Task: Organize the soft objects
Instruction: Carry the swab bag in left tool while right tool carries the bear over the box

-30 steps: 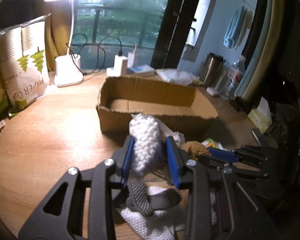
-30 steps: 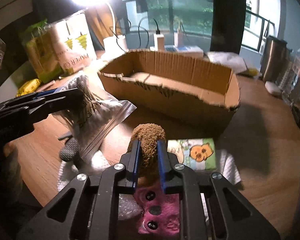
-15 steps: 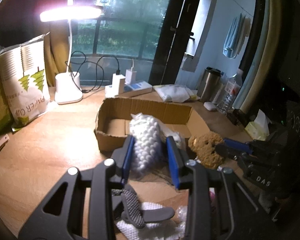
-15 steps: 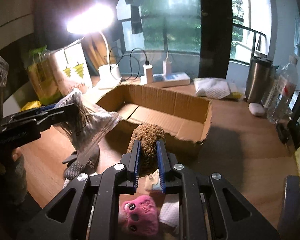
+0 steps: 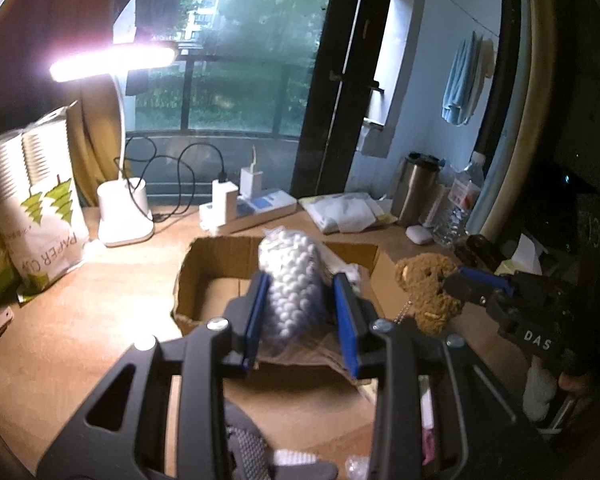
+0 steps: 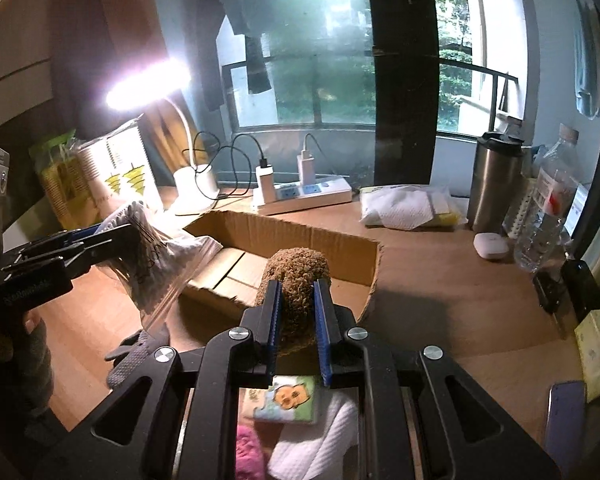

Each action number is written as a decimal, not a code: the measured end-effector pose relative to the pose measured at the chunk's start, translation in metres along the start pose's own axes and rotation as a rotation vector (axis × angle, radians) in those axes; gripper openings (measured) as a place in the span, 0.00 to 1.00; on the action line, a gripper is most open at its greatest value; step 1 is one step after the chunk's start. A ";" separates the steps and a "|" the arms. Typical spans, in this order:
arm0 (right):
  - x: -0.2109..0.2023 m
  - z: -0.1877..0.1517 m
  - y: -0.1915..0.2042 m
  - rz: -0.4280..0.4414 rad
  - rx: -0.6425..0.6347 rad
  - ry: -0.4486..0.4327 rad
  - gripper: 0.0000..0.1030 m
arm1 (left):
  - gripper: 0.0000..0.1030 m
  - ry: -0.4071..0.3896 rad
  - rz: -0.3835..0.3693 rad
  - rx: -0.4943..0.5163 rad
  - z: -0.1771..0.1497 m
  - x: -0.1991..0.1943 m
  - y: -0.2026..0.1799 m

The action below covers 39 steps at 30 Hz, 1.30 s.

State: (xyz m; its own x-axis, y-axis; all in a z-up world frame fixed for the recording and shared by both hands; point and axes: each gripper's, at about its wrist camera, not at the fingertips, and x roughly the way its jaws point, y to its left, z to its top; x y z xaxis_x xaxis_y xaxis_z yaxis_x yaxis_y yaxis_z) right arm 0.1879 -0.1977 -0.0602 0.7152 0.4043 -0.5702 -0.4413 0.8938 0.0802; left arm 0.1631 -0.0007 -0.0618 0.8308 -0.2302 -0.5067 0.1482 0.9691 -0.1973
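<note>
My left gripper [image 5: 300, 316] is shut on a clear bag of white foam balls [image 5: 290, 280] and holds it above the near wall of the open cardboard box [image 5: 216, 256]. My right gripper [image 6: 296, 316] is shut on a brown plush bear [image 6: 298, 280], held in the air at the box's [image 6: 300, 236] near right corner. The bear also shows in the left wrist view [image 5: 428, 288], and the bag in the right wrist view [image 6: 156, 256]. Below on the table lie a pink plush [image 6: 248, 456], a small picture packet [image 6: 284, 398], a white cloth [image 6: 316, 436] and a grey glove [image 6: 132, 360].
A lit desk lamp [image 5: 124, 216], a paper cup pack [image 5: 40, 204] and a power strip [image 5: 252, 210] stand behind the box. A steel tumbler [image 6: 496, 180], a water bottle [image 6: 544, 216], a white earbud case [image 6: 490, 245] and a tissue pack [image 6: 408, 206] sit at the right.
Both grippers have lifted their loads off the table and moved up toward the box. The bag now hangs over the box's near wall, the bear beside its right corner.
</note>
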 end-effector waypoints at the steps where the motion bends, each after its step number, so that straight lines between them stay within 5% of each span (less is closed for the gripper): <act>1: 0.001 0.002 -0.003 -0.002 0.002 -0.004 0.17 | 0.33 -0.002 0.000 0.001 0.002 0.002 0.000; 15: 0.026 0.016 -0.028 -0.018 0.038 -0.009 0.17 | 0.33 -0.027 -0.034 -0.002 0.023 0.047 -0.007; 39: 0.100 -0.006 -0.051 -0.011 0.070 0.133 0.17 | 0.33 0.272 -0.071 -0.049 -0.018 0.149 -0.016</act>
State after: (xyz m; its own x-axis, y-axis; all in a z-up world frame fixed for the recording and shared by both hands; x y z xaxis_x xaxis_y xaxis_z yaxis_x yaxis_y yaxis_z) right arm 0.2789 -0.2044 -0.1266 0.6392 0.3696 -0.6744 -0.3923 0.9110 0.1275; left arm 0.2756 -0.0518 -0.1492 0.6439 -0.3196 -0.6951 0.1693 0.9456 -0.2780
